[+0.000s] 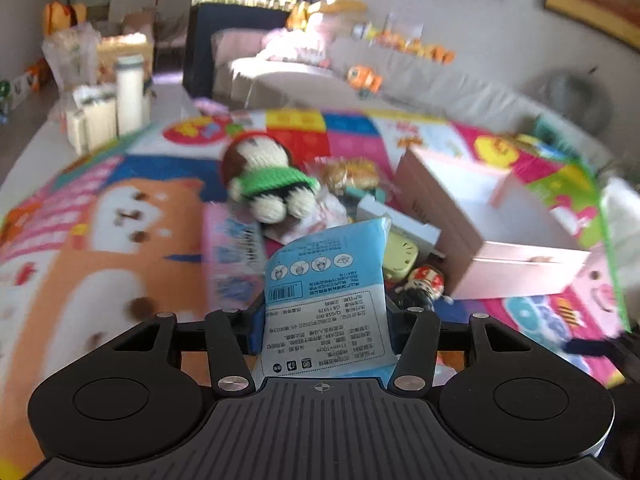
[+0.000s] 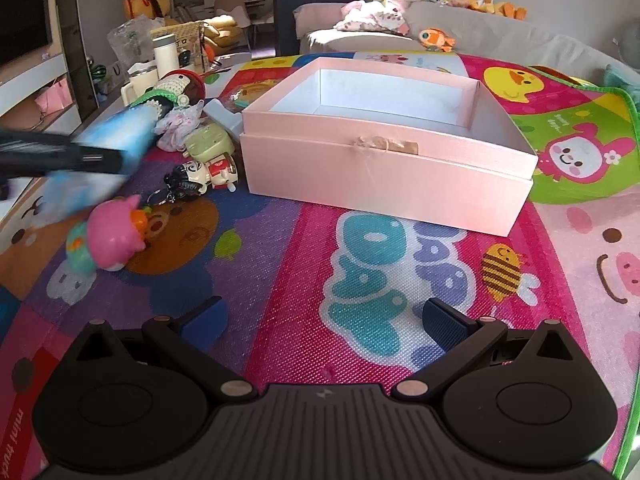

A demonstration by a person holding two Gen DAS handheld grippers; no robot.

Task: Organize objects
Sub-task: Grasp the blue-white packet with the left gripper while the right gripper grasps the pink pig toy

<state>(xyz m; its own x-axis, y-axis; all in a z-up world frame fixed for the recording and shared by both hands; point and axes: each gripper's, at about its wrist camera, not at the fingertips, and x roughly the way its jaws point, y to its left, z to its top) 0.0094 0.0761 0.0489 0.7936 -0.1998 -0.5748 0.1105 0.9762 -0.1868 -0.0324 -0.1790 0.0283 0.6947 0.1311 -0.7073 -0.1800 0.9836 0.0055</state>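
1. Left wrist view: the left gripper is pinching a blue-and-white sachet, printed with a barcode and small text, and holds it up off the play mat.
2. Beyond the sachet lies the unsorted pile: a crocheted doll in a green collar, a wrapped snack, a pale green toy and a small red-headed figurine. All of them rest on the mat, just beside the pink box.
3. The view is blurred, which suggests the gripper is in motion; I judge the sachet to be on its way to the box, not yet delivered.
4. Right wrist view: the right gripper is spread wide with nothing between its blue pads, hovering over the mat in front of the box.
5. The pink box stands open, and the part of its white interior that shows is bare; the near wall hides the front of the floor.
6. To the left, the sachet appears as a blue blur in the other gripper, above a pink pig-like toy, a keychain figure and the pale green toy.
7. Judgement: the task looks barely begun. One item is in hand, and every other item remains on the mat outside the box.
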